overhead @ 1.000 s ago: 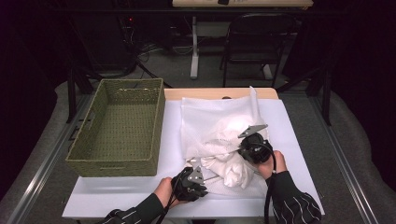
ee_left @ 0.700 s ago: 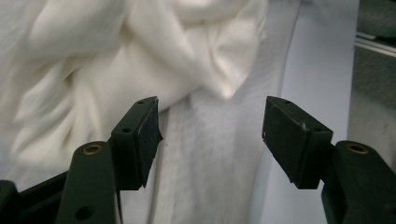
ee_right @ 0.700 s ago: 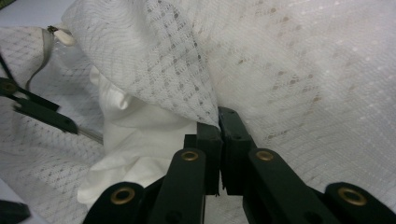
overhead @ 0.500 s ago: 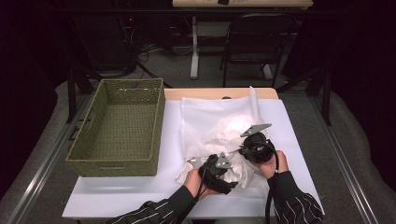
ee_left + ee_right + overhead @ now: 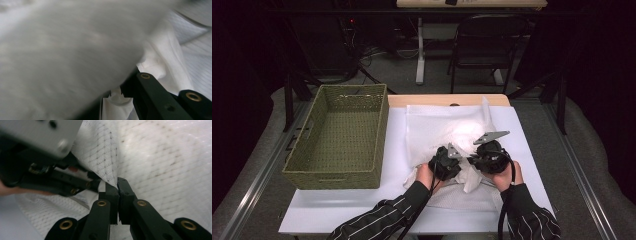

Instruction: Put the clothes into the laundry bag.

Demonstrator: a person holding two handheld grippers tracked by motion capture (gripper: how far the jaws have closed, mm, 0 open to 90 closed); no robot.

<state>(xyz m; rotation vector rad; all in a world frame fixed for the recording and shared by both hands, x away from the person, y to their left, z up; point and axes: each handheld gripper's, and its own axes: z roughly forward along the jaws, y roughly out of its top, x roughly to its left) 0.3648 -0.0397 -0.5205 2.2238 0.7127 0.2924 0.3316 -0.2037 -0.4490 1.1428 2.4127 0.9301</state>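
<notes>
A white cloth lies rumpled on the right half of the worktop, stretching from near the far edge down toward the near edge, with a second, finer-woven white layer under it. Both tools work at the cloth's near part, close beside each other. The right tool has its jaws pressed together on a fold of the cloth; in the right gripper view the pads meet with the dotted fabric pinched between them and rising away as a taut ridge. The left tool sits just left of it, its jaws having just been closing; in the left gripper view one jaw shows against bunched white fabric with a scrap of cloth at its tip, but blurred cloth close to the lens hides the other jaw, so whether the pads actually press the cloth cannot be told. A green woven basket stands along the left edge of the worktop, well apart from the cloth's near part.
</notes>
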